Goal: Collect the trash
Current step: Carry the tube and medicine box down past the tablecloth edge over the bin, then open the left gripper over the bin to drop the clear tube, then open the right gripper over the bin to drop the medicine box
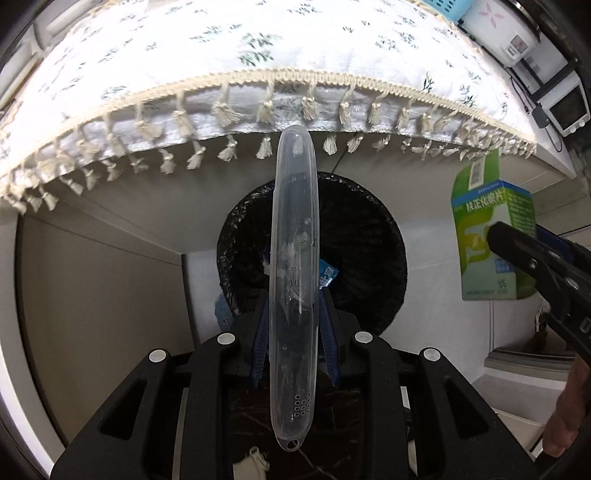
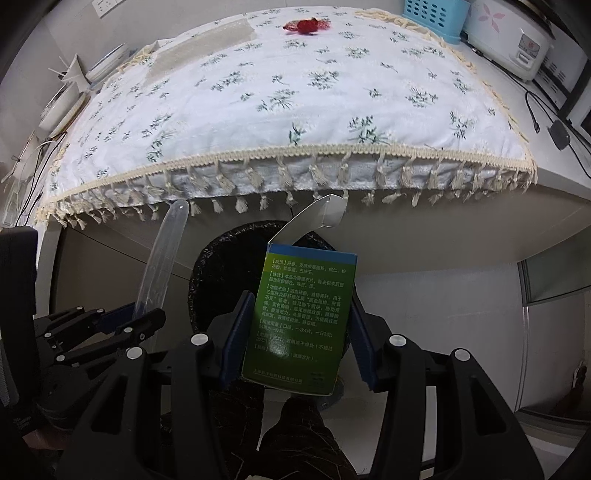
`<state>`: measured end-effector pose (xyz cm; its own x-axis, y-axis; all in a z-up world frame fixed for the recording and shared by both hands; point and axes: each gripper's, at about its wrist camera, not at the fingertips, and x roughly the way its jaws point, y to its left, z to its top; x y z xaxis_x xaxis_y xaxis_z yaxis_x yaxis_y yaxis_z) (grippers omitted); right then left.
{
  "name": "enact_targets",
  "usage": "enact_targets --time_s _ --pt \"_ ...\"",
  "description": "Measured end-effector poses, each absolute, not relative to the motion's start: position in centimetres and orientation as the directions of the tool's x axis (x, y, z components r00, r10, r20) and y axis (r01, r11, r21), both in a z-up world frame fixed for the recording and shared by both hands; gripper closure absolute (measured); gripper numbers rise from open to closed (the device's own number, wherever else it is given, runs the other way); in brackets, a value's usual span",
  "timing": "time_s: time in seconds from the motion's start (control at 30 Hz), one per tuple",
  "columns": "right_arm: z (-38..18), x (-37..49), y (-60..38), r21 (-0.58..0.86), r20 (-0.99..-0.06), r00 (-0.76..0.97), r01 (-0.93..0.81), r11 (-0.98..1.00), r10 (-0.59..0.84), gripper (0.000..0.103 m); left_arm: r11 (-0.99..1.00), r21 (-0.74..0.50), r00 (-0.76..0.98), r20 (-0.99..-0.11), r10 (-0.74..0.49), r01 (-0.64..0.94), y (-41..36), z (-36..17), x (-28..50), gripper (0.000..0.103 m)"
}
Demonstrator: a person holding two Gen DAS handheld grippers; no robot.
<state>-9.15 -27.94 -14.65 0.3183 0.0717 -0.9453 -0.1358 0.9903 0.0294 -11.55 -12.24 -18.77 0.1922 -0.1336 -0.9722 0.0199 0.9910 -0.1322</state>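
Note:
A long clear plastic case (image 1: pixel 293 280) stands on end in my left gripper (image 1: pixel 294 325), which is shut on its lower half. Below it sits a round bin lined with a black bag (image 1: pixel 362 251), with a blue scrap (image 1: pixel 328 277) inside. My right gripper (image 2: pixel 295 332) is shut on a green medicine box (image 2: pixel 301 321) whose top flap hangs open; the box (image 1: pixel 491 236) also shows at the right of the left wrist view. The bin (image 2: pixel 221 266) lies under both, beneath the table edge. The left gripper (image 2: pixel 144 314) with the case (image 2: pixel 162 258) appears at the left of the right wrist view.
A table with a white flowered, tasselled cloth (image 2: pixel 295 110) overhangs the bin. On it lies a red scrap (image 2: pixel 306 25). A blue basket (image 2: pixel 436 14) and a white rice cooker (image 2: pixel 513 40) stand at the back right, with cables (image 2: pixel 535 114) beside them. Plates (image 2: pixel 66 107) sit at the left.

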Motion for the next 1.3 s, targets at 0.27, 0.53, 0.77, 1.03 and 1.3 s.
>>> enact_targets --time_s 0.27,0.53,0.77,1.03,1.3 --pt "-15.6 -8.8 -28.5 0.019 -0.95 0.309 -0.114 0.993 0.054 0.055 0.993 -0.105 0.171 -0.979 -0.114 0.061 -13.9 -22.8 -10.2 0.078" --pt "-16.6 -8.6 -29.2 0.013 -0.955 0.294 -0.086 0.996 0.038 0.055 0.992 -0.112 0.144 -0.982 -0.119 0.059 -14.6 -26.0 -9.4 0.078" --pt "-17.5 -8.4 -30.0 0.011 -0.96 0.279 -0.07 0.997 0.03 0.055 0.992 -0.095 0.151 -0.983 -0.107 0.087 -15.4 -26.9 -9.1 0.077" --pt "-20.4 -7.7 -29.3 0.032 -0.967 0.248 -0.079 0.996 0.051 0.055 0.992 -0.089 0.219 -0.97 -0.107 0.088 -14.6 -25.3 -8.9 0.048" --pt "-23.5 -6.5 -26.8 0.051 -0.973 0.218 -0.125 0.991 0.078 0.055 0.997 -0.075 0.273 -0.959 -0.077 0.016 -11.3 -23.9 -9.1 0.017"
